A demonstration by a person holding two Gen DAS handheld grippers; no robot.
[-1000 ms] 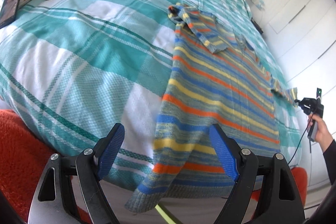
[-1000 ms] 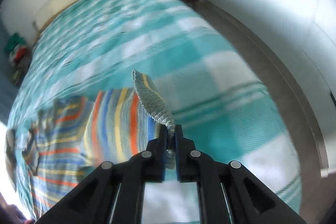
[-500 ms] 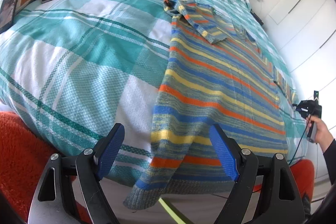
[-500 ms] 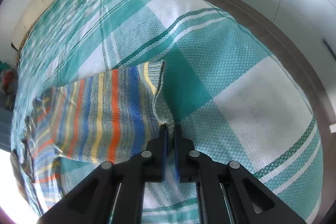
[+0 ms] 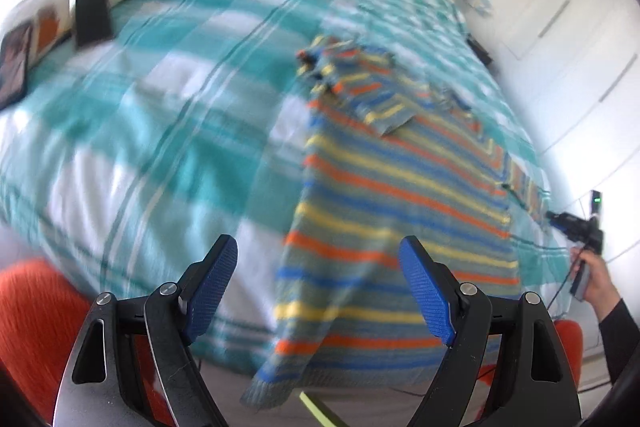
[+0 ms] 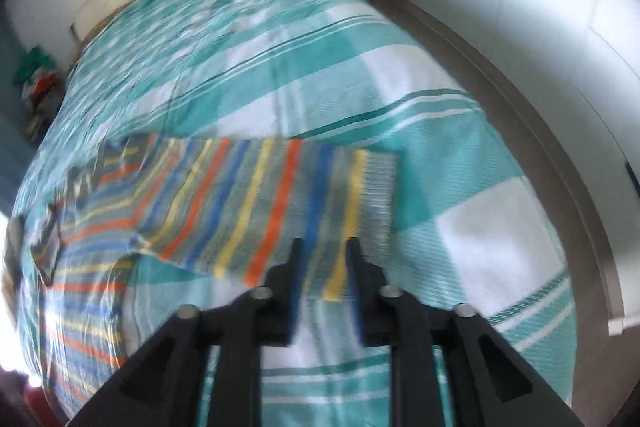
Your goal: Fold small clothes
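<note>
1. Left wrist view: the striped sweater (image 5: 384, 195) lies spread flat on the teal plaid bedspread (image 5: 152, 115), toward the right half of the bed, its hem hanging over the near edge. One sleeve is folded across the chest near the far end.
2. Same view: the left gripper (image 5: 320, 291) hovers above the near edge of the bed with its blue pads wide apart and nothing between them. The sweater's lower body shows through the gap and behind the right-hand pad; the pads do not touch it.
3. Same view: at the far right a hand (image 5: 596, 275) holds the right gripper (image 5: 560, 221) just beside the end of the sweater's other sleeve. A dark phone-like slab (image 5: 92, 15) rests far off on the bedspread's left, and an orange rug (image 5: 36, 311) shows at lower left.
4. Right wrist view, blurred: the right gripper (image 6: 322, 251) has just been opening; its jaws stand partly apart. The sleeve's cuff end lies flat on the bedspread (image 6: 480, 227) directly beyond and between the fingertips, no longer clamped.
5. Same view: the sweater (image 6: 240, 195) stretches away to the left from the tips, stripes running across the sleeve.
</note>
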